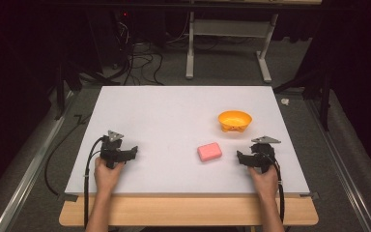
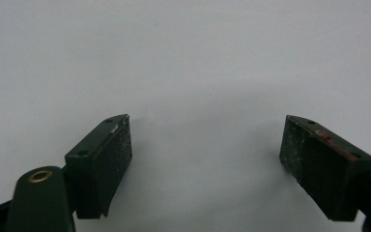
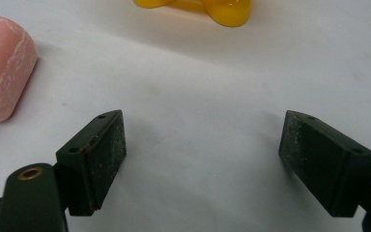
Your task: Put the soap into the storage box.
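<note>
**Pink soap bar on desk, between both grippers**

Pink soap bar flat on the white desk, right of centre, near the front edge. Orange bowl just beyond it, farther back and slightly right, not touching. Right gripper near the bar's right side, low over the desk, held by right hand; fingers spread wide, gripping nothing, bare desk between them. Seen in the right gripper view: bar at upper left, bowl base at top edge. Left gripper well apart at desk's left, held by left hand; fingers likewise wide, nothing between the 2. Black cable trailing off the front edge.
</note>
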`<state>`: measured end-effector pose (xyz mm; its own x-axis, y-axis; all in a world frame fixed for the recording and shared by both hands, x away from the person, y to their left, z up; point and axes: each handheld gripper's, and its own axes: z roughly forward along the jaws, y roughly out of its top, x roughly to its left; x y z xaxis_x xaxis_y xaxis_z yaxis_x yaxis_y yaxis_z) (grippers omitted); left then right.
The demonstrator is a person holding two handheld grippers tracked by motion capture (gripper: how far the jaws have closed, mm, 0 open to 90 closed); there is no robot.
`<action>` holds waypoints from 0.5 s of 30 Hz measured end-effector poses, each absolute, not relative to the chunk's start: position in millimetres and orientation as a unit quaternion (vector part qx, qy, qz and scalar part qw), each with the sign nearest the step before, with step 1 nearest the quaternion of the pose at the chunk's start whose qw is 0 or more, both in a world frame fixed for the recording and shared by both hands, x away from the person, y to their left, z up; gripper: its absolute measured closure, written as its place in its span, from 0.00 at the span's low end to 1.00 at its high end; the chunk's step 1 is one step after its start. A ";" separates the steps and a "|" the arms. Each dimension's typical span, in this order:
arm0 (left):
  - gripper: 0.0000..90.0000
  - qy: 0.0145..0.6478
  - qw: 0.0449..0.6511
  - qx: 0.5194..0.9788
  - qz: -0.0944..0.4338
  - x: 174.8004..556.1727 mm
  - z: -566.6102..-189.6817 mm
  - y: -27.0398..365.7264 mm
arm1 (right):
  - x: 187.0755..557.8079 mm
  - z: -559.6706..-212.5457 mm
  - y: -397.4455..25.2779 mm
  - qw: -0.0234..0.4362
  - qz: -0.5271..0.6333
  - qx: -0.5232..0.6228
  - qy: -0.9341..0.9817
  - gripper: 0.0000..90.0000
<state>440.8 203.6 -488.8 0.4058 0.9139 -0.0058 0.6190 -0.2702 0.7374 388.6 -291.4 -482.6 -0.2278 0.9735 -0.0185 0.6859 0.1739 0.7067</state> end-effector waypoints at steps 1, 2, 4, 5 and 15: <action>0.21 0.500 0.339 0.767 0.217 440.8 -488.8 203.6 | 388.7 -482.6 -291.5 0.244 0.294 0.571 0.726 0.19; 0.21 0.500 0.339 0.767 0.217 440.8 -488.8 203.6 | 388.7 -482.7 -291.5 0.244 0.295 0.572 0.726 0.19; 0.21 0.500 0.339 0.767 0.217 440.8 -488.8 203.6 | 388.8 -482.6 -291.5 0.243 0.295 0.572 0.725 0.19; 0.21 0.500 0.339 0.767 0.217 440.8 -488.8 203.6 | 388.8 -482.6 -291.5 0.243 0.295 0.572 0.725 0.19; 0.21 0.499 0.338 0.767 0.217 440.8 -488.7 203.8 | 389.8 -482.3 -291.6 0.238 0.295 0.570 0.729 0.17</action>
<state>440.8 203.8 -488.7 0.4070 0.9134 -0.0045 0.6194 -0.2723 0.7363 389.8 -291.6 -482.3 -0.2375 0.9713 -0.0114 0.6909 0.1771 0.7009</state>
